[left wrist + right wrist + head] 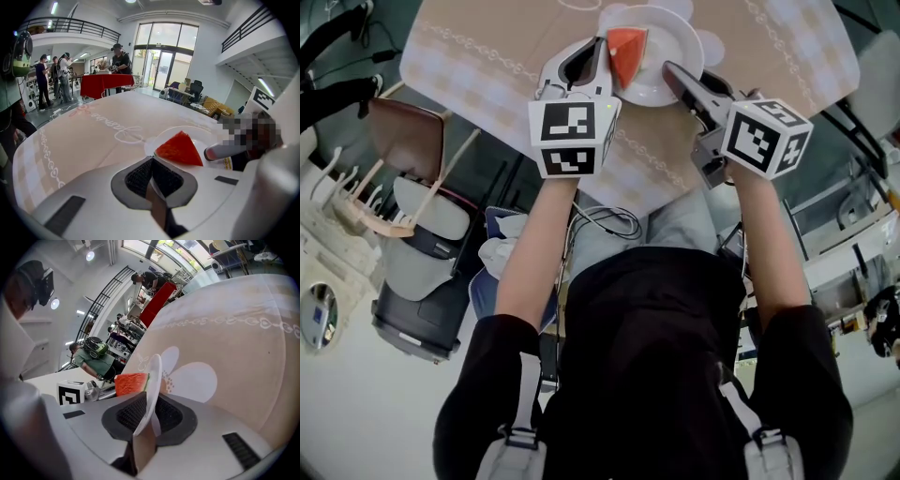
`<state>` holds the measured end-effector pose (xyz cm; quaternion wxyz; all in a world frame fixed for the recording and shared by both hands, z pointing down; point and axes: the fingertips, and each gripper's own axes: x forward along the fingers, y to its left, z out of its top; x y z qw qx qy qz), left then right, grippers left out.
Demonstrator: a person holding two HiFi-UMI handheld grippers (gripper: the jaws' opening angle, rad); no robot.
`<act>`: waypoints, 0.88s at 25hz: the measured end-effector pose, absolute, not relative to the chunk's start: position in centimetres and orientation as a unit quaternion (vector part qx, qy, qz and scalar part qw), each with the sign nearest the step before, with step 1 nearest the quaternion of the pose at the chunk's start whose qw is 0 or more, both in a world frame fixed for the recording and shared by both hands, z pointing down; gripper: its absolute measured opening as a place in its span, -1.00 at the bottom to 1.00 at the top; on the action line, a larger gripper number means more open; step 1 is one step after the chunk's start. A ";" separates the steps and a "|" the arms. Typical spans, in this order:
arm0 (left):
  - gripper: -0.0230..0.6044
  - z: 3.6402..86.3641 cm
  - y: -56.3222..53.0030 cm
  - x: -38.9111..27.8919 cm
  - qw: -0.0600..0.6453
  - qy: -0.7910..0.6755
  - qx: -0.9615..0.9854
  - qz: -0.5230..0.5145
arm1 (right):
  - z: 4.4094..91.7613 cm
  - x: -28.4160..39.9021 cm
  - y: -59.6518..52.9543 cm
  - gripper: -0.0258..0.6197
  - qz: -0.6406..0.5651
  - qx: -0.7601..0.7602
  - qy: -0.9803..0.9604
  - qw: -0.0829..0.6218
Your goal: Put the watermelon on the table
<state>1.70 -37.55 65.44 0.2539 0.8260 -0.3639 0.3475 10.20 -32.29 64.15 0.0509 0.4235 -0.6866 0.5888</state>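
Clamping the near rim of a white plate (155,367), the right gripper (149,414) had its jaws narrowed onto the thin edge, which stood between the dark pads. The left gripper (151,177) was shut with nothing between its jaws, and its tips sat just beside the plate's other side. On the plate lay the watermelon (131,383), a red wedge with a thin green rind, closer to the left gripper than to the right one. The plate sat over the table (89,126), on its beige cloth with a white flower print; whether it rested there or was slightly lifted could not be told. The task looked barely begun. The wedge was untouched by either tool, so it still had to be taken from the plate and set down on the cloth.
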 end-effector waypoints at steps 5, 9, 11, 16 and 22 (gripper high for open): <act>-0.89 65.3 -37.5 1.8 0.238 -0.364 0.829 0.352 | 64.4 9.9 -32.4 -0.73 0.631 0.408 -0.660 0.008; -0.89 65.3 -37.6 1.8 0.235 -0.363 0.830 0.352 | 64.4 8.3 -32.7 -0.78 0.664 0.367 -0.650 -0.029; -0.89 65.3 -37.6 1.9 0.238 -0.362 0.830 0.352 | 64.7 8.2 -32.4 -0.79 0.670 0.363 -0.647 -0.021; -0.89 65.4 -37.2 1.7 0.257 -0.362 0.827 0.346 | 63.8 8.2 -32.5 -0.86 0.673 0.346 -0.650 -0.073; -0.88 64.5 -36.3 2.1 0.251 -0.354 0.832 0.345 | 63.5 8.7 -32.1 -0.86 0.674 0.342 -0.646 -0.105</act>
